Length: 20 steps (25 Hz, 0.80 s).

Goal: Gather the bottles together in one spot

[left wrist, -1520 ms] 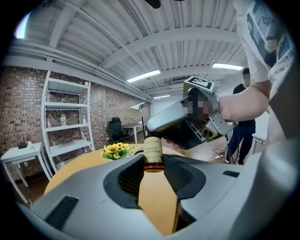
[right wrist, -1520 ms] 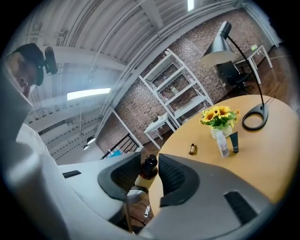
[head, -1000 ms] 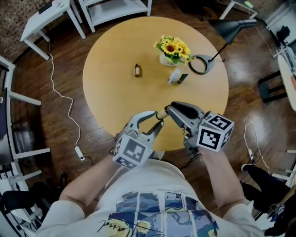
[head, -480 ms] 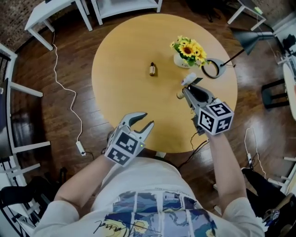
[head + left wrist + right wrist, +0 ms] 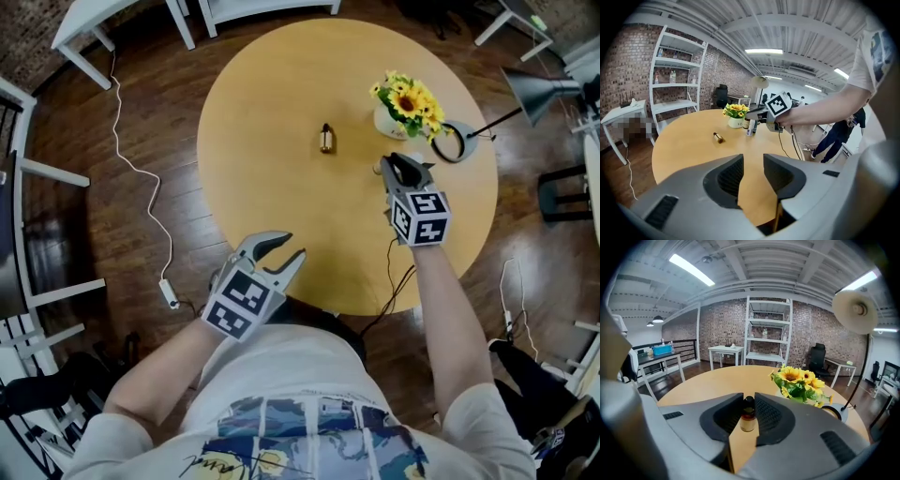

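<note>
The round worktop (image 5: 272, 141) gives you plenty of bare room across its left half and its near side. Only one small brown bottle (image 5: 326, 138) lies there, on its side near the middle and well apart from everything else. The far right is the tight corner: the sunflowers in their white pot (image 5: 405, 101) stand just beside the lamp's ring (image 5: 457, 142), and your right tongs (image 5: 394, 167) point in just short of the pot. Those tongs are clenched on a little amber bottle (image 5: 747, 418) with a dark cap, held upright between the pads. Your left tongs (image 5: 286, 249) hang at the near rim, partly off the edge, released with a narrow gap and nothing in it. From the head view the held bottle is almost hidden behind the right tongs. A pale bottle (image 5: 750, 127) beside the pot shows only in the left gripper view, small and hard to read. The lamp's shade is cut off at the frame's right edge. A second ago both tongs met at the near rim; since then the right has carried across to the pot and the left has drawn back.
</note>
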{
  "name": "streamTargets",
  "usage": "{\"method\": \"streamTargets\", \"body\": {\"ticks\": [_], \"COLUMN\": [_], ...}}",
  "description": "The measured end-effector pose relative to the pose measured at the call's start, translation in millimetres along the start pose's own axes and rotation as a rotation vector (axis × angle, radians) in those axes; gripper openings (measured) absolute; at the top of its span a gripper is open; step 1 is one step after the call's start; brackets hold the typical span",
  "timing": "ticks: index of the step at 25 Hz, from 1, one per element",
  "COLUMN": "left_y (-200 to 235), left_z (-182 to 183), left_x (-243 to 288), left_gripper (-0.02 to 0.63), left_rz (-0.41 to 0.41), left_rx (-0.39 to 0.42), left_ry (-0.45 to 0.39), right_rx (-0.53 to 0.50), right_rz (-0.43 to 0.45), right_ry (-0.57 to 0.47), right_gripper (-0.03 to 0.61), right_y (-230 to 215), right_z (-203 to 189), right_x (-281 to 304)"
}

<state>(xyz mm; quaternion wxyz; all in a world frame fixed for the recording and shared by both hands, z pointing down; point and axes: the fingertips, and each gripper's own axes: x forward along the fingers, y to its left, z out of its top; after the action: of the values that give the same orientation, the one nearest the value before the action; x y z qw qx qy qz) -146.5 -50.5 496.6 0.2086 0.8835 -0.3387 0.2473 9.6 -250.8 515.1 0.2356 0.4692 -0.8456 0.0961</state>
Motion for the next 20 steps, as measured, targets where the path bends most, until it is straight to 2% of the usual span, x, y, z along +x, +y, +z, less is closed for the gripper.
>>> {"method": "streamTargets", "body": {"ticks": [7,13,20], "left_y": [16,30,35], "left_z": [-14,-16,-18], "left_x": [4,15,19], "left_gripper": [0.14,0.14,0.14], "left_rz": [-0.01,-0.011,-0.024], "left_rx": [-0.029,-0.042,-0.049], "left_ry": [0.037,0.049,0.061], "right_rx": [-0.013,0.024,0.051], "right_rz": [-0.064,-0.114,-0.152], "right_ry": [0.049,0.108,0.125], "right_gripper": [0.067,0.067,0.067], "right_y": [-10,-28,-31], "right_z": [-35,-59,-69], "right_x": [43,67,75]}}
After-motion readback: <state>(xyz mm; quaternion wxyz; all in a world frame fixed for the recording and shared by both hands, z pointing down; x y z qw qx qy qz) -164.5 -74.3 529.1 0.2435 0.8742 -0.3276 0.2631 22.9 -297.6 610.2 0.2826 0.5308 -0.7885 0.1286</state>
